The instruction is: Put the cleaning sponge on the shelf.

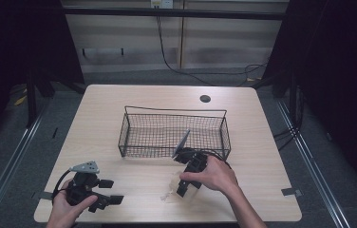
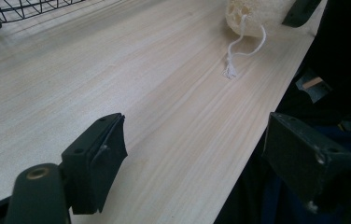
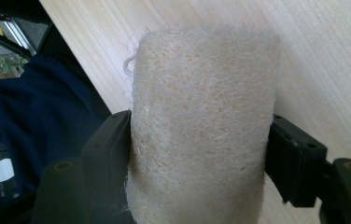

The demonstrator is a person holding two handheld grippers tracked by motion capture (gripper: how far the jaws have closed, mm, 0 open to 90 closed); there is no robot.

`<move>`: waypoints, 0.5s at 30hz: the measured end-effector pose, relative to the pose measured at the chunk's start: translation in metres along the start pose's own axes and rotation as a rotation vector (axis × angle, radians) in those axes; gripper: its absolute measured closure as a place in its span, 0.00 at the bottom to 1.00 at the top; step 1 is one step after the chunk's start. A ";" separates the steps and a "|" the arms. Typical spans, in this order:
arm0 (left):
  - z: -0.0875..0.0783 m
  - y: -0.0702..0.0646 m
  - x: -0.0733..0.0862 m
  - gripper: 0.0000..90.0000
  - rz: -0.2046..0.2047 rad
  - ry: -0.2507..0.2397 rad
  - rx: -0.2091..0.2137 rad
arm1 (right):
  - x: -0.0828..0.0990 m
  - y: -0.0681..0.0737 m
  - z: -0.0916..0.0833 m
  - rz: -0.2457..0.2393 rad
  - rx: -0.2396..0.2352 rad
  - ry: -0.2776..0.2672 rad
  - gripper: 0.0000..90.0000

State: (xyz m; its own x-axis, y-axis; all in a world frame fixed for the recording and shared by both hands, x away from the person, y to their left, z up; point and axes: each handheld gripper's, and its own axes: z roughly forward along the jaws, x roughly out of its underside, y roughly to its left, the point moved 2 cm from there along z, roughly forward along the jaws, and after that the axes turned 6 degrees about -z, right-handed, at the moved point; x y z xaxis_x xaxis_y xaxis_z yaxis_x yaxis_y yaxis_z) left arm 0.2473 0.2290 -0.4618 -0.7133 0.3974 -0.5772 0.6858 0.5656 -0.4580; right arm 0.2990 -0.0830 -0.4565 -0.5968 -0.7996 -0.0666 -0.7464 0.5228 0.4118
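Observation:
A pale, fibrous loofah sponge [image 3: 201, 121] stands between the two black jaws of my right gripper [image 3: 197, 149], and both pads press into its sides. From above, that gripper [image 1: 182, 190] points down at the table's front middle, with the sponge [image 1: 172, 192] just over the wood. In the left gripper view the sponge [image 2: 253, 16] sits far off, its white string loop [image 2: 239, 46] trailing on the table. My left gripper [image 1: 111, 191] rests at the front left corner, its jaws [image 2: 192, 149] wide apart with nothing between them.
A black wire basket [image 1: 174, 111] stands in the middle of the light wooden table [image 1: 119, 109], just behind my right hand; its corner [image 2: 19, 9] shows in the left gripper view. A round cable hole [image 1: 205, 99] lies behind it. The front edge is close to both hands.

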 end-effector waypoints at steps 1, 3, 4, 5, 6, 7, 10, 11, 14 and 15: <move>0.000 0.000 0.000 0.23 0.001 0.000 0.001 | 0.000 0.000 -0.001 -0.004 0.001 -0.003 0.33; 0.000 0.000 0.000 0.23 0.002 -0.001 0.001 | 0.000 0.001 -0.004 -0.003 0.000 -0.012 0.33; 0.000 0.000 0.000 0.23 0.001 -0.002 0.001 | 0.000 0.001 -0.004 -0.003 0.000 -0.012 0.33; 0.000 0.000 0.000 0.23 -0.001 -0.003 0.001 | 0.001 0.001 -0.009 -0.006 0.000 -0.024 0.33; 0.000 0.000 0.000 0.23 0.000 -0.003 0.001 | 0.001 0.001 -0.011 -0.009 -0.001 -0.027 0.33; 0.000 0.000 0.000 0.23 -0.001 -0.003 0.002 | 0.001 0.001 -0.011 -0.009 -0.001 -0.027 0.33; 0.000 0.000 0.000 0.23 0.000 -0.003 0.000 | 0.001 0.003 -0.018 -0.015 0.001 -0.035 0.33; 0.000 0.000 0.000 0.23 -0.001 -0.003 0.001 | 0.001 0.004 -0.020 -0.016 0.002 -0.034 0.33; 0.000 0.000 0.000 0.23 0.001 -0.003 0.003 | 0.001 0.005 -0.025 -0.021 0.001 -0.038 0.33; 0.000 0.000 0.000 0.23 0.000 -0.004 0.004 | 0.000 0.006 -0.027 -0.023 0.003 -0.038 0.33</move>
State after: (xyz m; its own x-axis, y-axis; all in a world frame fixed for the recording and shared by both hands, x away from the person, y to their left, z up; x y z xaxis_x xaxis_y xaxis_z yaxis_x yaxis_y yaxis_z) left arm 0.2473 0.2293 -0.4615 -0.7131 0.3944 -0.5796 0.6860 0.5630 -0.4609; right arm 0.3023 -0.0882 -0.4290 -0.5900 -0.7997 -0.1110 -0.7611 0.5050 0.4071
